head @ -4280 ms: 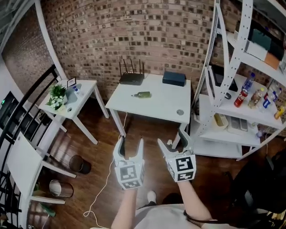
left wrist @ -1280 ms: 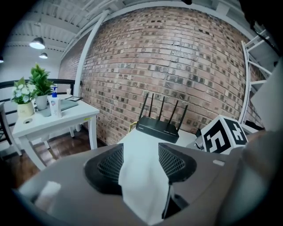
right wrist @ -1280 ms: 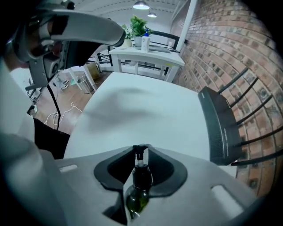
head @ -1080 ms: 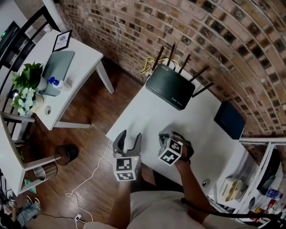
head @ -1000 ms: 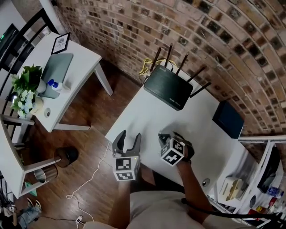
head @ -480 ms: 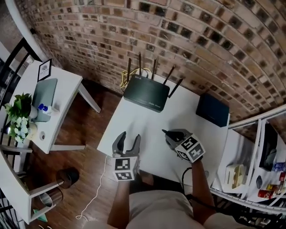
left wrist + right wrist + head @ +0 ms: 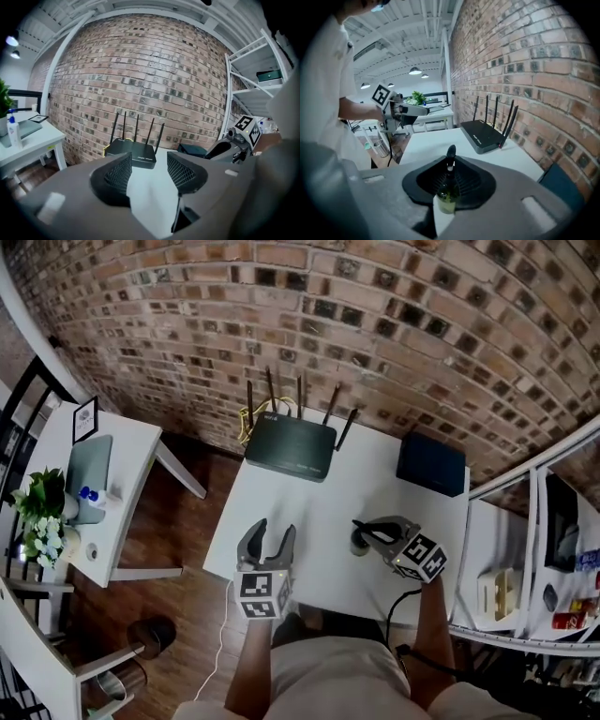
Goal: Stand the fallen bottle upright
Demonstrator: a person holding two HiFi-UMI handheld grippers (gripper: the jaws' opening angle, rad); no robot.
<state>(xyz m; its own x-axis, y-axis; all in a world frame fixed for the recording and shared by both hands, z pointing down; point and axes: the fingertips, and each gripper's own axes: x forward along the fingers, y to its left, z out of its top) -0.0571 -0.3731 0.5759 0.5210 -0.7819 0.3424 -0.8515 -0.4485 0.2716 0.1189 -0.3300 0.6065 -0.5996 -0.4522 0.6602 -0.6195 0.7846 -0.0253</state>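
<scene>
A small green glass bottle (image 7: 447, 191) with a dark cap sits between the jaws of my right gripper (image 7: 449, 180), which is shut on it. The neck points up and away from the camera. From the head view the bottle (image 7: 359, 542) shows only as a small round shape under the right gripper (image 7: 366, 529), over the white table (image 7: 309, 512); I cannot tell whether its base touches the tabletop. My left gripper (image 7: 272, 532) hangs open at the table's near edge, left of the bottle, with nothing between its fingers. The left gripper view shows the open left gripper (image 7: 149, 171).
A black router (image 7: 289, 446) with several antennas stands at the table's back, a dark blue box (image 7: 430, 465) at its back right corner. A side table with a plant (image 7: 42, 512) is to the left, a white shelf rack (image 7: 525, 587) to the right.
My right gripper has lifted and turned with the bottle, swinging right across the table, so the bottle is now nearer upright. The left gripper stays open and has risen a little.
</scene>
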